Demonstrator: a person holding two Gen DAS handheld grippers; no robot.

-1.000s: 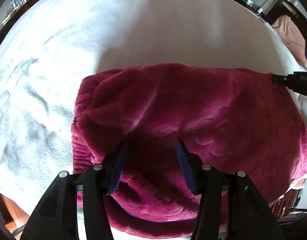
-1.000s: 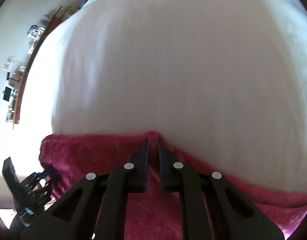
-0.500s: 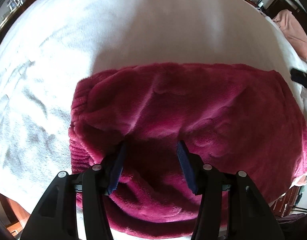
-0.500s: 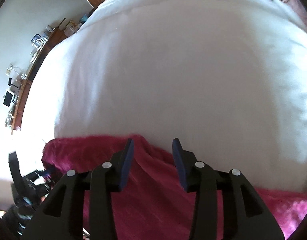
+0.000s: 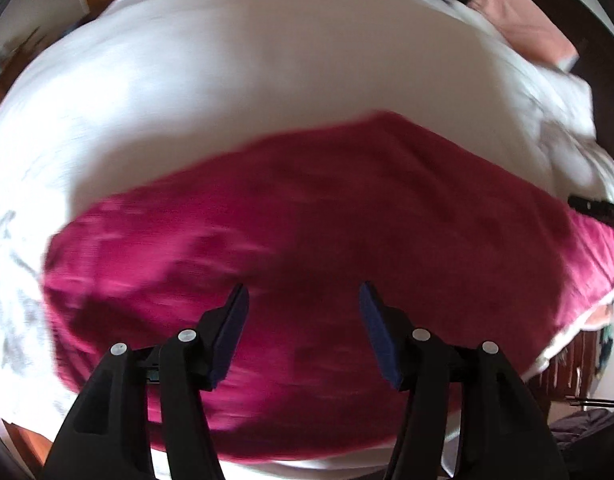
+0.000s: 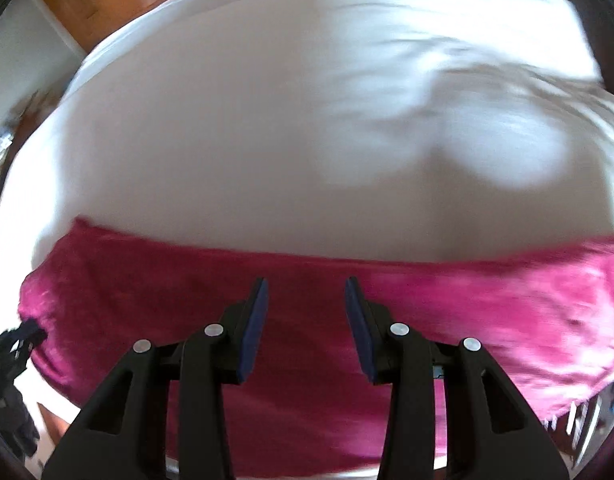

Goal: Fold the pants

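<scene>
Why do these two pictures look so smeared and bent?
Left wrist view: motion blur streaks the magenta pants, and the fisheye lens bows the white bed round. Right wrist view: the same smear, while the open right gripper stays sharp.

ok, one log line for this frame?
left gripper: open, empty | right gripper: open, empty | fuzzy magenta fleece pants: lying on white bedspread, ungripped | frames motion-blurred

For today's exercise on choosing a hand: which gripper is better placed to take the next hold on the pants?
Probably the left gripper: open over the middle of the pants. The right gripper, also open, hovers nearer their far edge.
</scene>
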